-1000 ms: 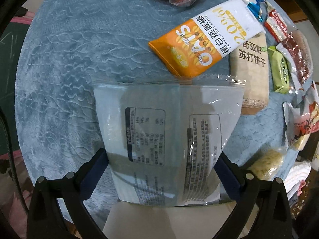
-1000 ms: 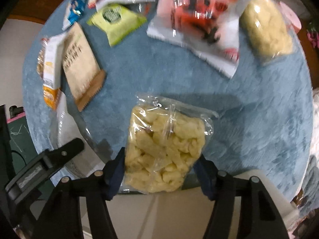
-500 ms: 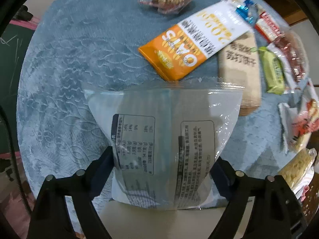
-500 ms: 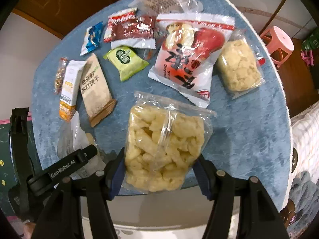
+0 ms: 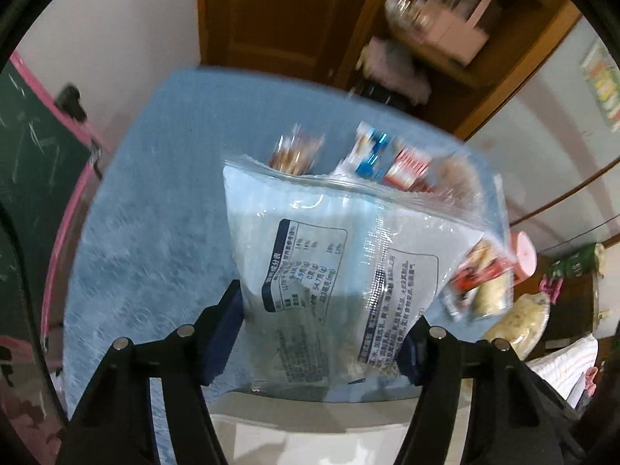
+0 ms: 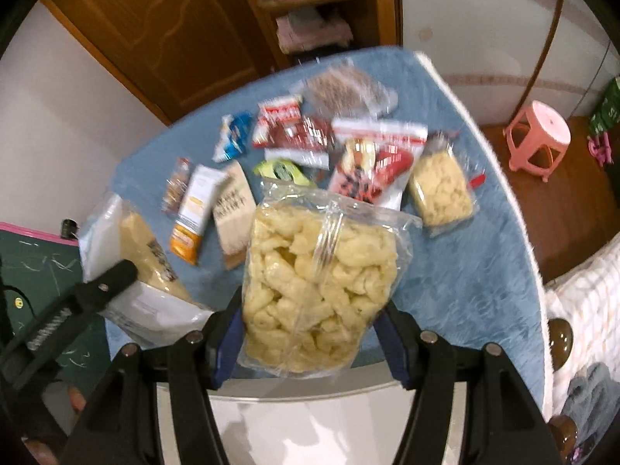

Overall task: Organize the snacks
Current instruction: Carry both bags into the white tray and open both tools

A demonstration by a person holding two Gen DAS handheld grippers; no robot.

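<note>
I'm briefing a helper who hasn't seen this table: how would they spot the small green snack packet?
Find the blue tablecloth with snacks spread across it. The green packet lies mid-spread, between the tan cracker pack and the red-and-white bag. It is the only green wrapper.

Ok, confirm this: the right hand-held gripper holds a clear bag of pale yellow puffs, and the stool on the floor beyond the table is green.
Wrong on the stool: it is pink, as the right wrist view shows. The right hand-held gripper does hold the clear bag of pale yellow puffs.

Pale labelled pouch point(image 5: 348, 271) and clear puffed-snack bag point(image 6: 317, 290) lifted above table.
</note>
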